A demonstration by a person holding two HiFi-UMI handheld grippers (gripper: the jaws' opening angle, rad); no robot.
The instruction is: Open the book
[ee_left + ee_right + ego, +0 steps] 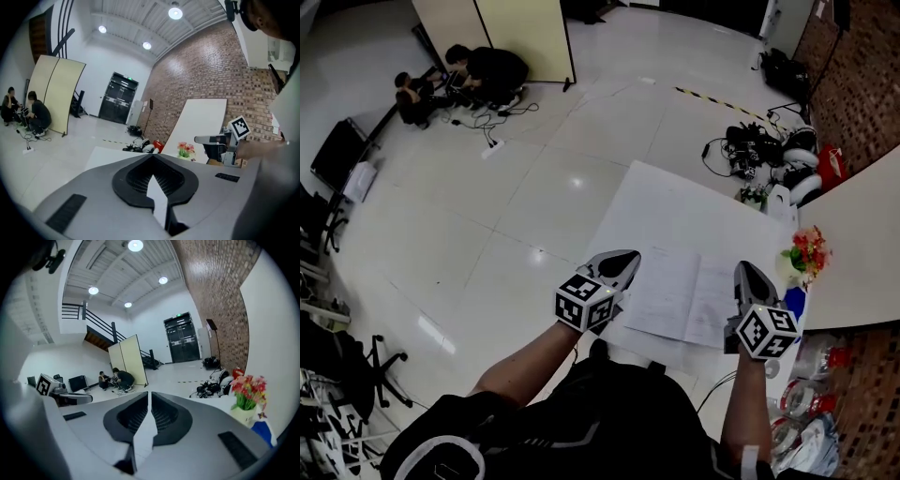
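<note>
White table point(675, 202), open book point(682, 292), flowers point(807, 249) in vase point(788, 272); left claw point(628, 259), right claw point(746, 269) clenched.

A big open hall, more a lab or studio than a home; a high ribbed ceiling with round lamps point(175, 13) at the top of the left gripper view; a bare brick wall point(201, 70) to their right; glossy floor tiles point(534, 187) fill the head view; at its upper left two people point(478, 70) crouch over gear by a folding screen point(525, 33); cables point(750, 145) lie at upper right; office chairs point(356, 366) at lower left; double doors point(182, 338) and a stair point(101, 326) mid-frame in the right gripper view.
</note>
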